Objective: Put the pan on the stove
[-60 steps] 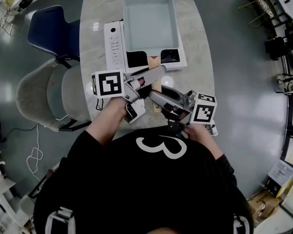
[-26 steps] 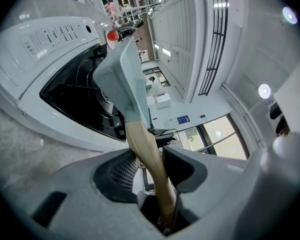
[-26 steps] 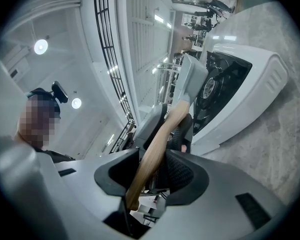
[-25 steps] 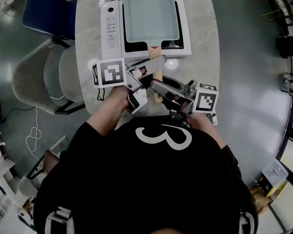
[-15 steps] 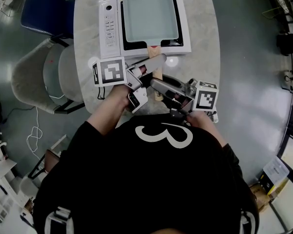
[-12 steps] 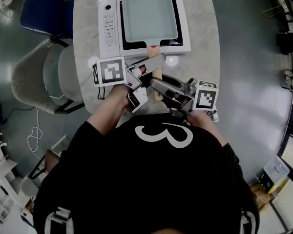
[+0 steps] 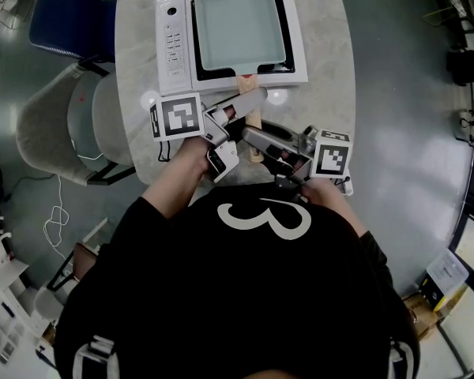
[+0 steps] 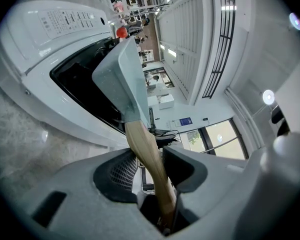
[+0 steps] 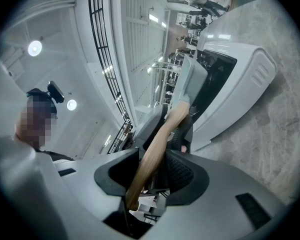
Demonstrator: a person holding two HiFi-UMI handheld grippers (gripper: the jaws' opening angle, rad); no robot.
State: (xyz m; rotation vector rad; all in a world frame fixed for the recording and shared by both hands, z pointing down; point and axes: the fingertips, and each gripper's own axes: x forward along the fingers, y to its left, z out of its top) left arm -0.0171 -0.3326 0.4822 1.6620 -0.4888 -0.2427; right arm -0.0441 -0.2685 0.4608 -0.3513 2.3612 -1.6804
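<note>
Left gripper (image 8: 150, 160) is pinching the light wooden handle (image 8: 141, 141) of the pale blue-grey rectangular metal pan (image 7: 237, 24), gripping it on the stretch nearer the pan. The right gripper (image 9: 152, 165) is clamping the same handle at the end closer to the person. The pan is sitting on the black glass top of the white rectangular stove (image 7: 174, 34), its handle sticking out over the front edge. The stove is standing on the grey marbled oval table (image 7: 324, 69).
</note>
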